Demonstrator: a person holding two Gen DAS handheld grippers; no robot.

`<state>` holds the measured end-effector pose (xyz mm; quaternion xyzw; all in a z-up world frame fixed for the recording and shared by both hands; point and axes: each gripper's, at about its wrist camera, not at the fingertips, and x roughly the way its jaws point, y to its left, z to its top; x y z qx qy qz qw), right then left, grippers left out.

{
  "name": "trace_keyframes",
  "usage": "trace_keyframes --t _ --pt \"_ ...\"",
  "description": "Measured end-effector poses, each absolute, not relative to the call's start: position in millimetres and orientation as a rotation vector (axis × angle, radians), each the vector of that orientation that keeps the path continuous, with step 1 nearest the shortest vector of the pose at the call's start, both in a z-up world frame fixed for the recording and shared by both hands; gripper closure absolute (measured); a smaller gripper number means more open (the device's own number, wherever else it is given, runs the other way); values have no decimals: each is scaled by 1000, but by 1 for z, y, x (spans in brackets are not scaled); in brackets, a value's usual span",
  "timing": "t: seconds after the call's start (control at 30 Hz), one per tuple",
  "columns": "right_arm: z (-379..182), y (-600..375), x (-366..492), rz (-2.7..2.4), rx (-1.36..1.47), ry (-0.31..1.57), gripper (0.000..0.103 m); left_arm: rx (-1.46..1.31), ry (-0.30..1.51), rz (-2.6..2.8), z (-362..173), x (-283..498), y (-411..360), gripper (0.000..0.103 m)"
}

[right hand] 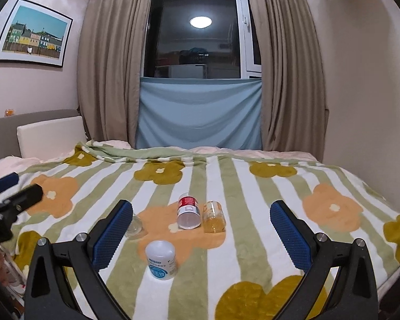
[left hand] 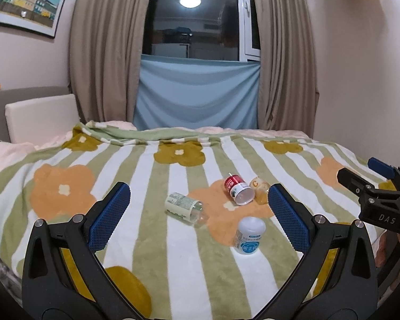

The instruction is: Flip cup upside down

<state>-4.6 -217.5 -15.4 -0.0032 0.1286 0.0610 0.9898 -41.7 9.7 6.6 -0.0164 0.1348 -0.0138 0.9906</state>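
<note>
Several small cups lie on a flowered blanket (left hand: pixel 136 176). A white cup with a blue label (left hand: pixel 249 236) stands with its closed end up; it also shows in the right wrist view (right hand: pixel 161 260). A red and white cup (left hand: pixel 238 188) lies on its side, as seen again in the right wrist view (right hand: pixel 188 211). A yellow clear cup (left hand: pixel 260 188) lies beside it, also in the right wrist view (right hand: pixel 213 216). A clear cup with a green label (left hand: pixel 185 206) lies on its side. My left gripper (left hand: pixel 198 213) is open and empty above the blanket. My right gripper (right hand: pixel 201 230) is open and empty.
The blanket (right hand: pixel 253 186) covers a bed against a curtained window (left hand: pixel 194 21). A white cushion (left hand: pixel 41 116) leans at the headboard on the left. The right gripper shows at the right edge of the left wrist view (left hand: pixel 381 186). The bed edge drops off on the right.
</note>
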Motion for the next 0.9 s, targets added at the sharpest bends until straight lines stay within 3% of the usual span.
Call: trace_keyframes --t 0.9 --pt "-9 -217 -25 83 22 241 0 -19 266 -31 4 -50 10 0"
